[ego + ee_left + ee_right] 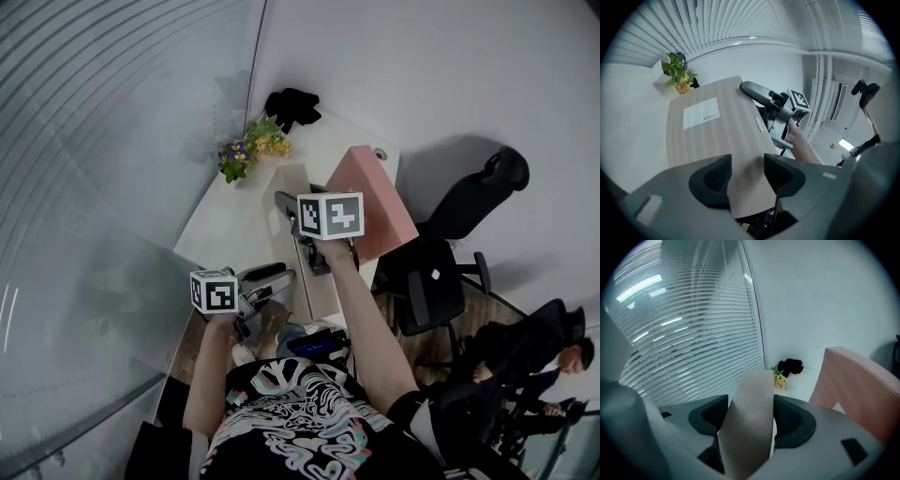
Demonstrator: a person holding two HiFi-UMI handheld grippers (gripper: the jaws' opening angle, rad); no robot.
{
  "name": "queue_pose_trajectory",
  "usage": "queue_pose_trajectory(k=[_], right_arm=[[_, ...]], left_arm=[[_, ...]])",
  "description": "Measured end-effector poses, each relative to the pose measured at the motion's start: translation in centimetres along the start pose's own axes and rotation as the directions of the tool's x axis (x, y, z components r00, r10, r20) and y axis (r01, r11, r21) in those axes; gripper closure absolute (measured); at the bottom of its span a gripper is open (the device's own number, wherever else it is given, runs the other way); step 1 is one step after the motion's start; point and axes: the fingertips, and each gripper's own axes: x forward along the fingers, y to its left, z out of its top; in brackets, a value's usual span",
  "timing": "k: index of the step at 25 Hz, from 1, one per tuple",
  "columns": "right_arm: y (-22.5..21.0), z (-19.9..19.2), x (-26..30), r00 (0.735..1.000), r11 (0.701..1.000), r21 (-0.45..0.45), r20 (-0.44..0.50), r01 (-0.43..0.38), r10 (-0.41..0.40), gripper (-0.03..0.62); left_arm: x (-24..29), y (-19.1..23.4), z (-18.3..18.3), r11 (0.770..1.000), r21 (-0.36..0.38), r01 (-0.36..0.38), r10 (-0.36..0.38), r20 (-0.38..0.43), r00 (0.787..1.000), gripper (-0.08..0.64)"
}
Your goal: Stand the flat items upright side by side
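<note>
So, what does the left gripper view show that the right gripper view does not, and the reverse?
Only the left gripper view: the white label on the broad face of the beige board, and the right gripper with the hand that carries it.
Only the right gripper view: the pink board at the right and a black object near the flowers.
Both: the beige board between that gripper's own jaws, the flowers and the window blinds.
</note>
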Motion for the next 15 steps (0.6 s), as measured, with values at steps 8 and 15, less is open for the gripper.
queue_pose_trajectory(k=[8,15], right_arm=[[0.1,1.7,-1.5,0.995,1.0,-0.017,0.101,-0.001,0.003,0.29],[-0.1,3.4,-3.0,0.976,0.999,-0.04,0.219,0.017,-0.008,0.29]], left_arm=[[0.4,-0.2,0.1,0.998,0.051,-0.042,0.042,0.001,0.999,0.359],[0.6,-0.3,0.7,0.996,0.069,-0.056,0.053,0.034,0.998,0.359]])
